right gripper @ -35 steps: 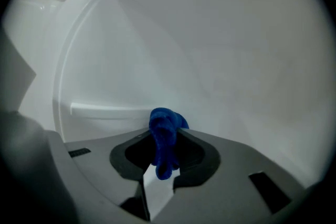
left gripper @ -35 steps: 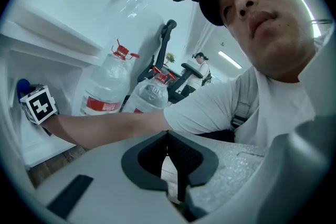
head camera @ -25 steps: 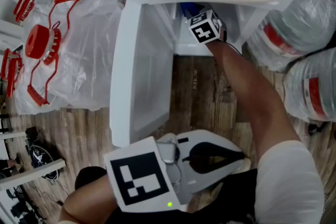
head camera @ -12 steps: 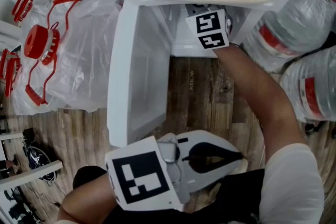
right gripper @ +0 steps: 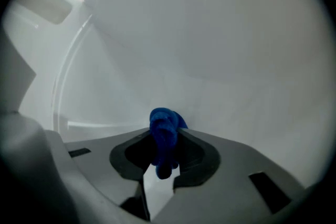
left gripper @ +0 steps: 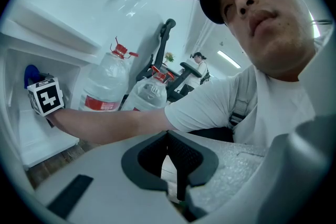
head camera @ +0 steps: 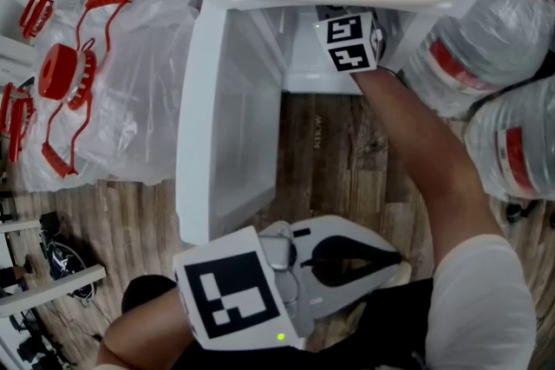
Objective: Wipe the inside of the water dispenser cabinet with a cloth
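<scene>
We note a clear bag [head camera: 147,74] of red-capped bottles at far left. The cabinet [head camera: 305,69] door [head camera: 227,130] stands open. The left gripper [left gripper: 168,135], jaws together and empty, is low, outside it. The right gripper [right gripper: 164,131] is inside the cabinet, clamped on the blue cloth [right gripper: 163,147], facing a white wall. Jugs [head camera: 486,56] stand at right.

Right arm [head camera: 425,160] outstretched, right claw [right gripper: 164,129] tight on blue cloth [right gripper: 161,145]; left claw [left gripper: 168,135] closed, empty, near the torso.
</scene>
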### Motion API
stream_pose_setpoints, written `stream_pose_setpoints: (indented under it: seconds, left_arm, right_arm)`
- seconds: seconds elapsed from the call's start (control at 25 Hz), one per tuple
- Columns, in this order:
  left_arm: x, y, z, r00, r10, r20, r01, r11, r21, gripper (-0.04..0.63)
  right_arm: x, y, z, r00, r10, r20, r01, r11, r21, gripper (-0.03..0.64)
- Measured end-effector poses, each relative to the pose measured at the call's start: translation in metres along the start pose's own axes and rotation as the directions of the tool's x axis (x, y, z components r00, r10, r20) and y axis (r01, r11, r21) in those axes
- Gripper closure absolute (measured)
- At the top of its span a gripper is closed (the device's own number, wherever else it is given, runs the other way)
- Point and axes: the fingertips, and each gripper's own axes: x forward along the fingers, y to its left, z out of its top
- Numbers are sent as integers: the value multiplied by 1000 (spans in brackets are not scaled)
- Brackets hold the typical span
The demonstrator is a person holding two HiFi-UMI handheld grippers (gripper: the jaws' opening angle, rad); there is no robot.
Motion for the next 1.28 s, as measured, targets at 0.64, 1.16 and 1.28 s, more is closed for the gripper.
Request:
stream_pose_setpoints:
  seconds: [0.64,1.16,1.28]
  left_arm:
    - [-1,-3,-1,1000,-3,-3,3,1000,5,595]
    - [-1,-4,0,1000,-8,0,8,1000,3,595]
    - [-1,-5,0,1000,-9,0,9,1000,5,595]
  right_arm:
    - [3,24,-106,947,71,-314,-19,986,164,525]
    - [-24,-23,16,996,-76,40,67,980,187,528]
    - [-23,-32,18,994,-103,42,93,978,186,528]
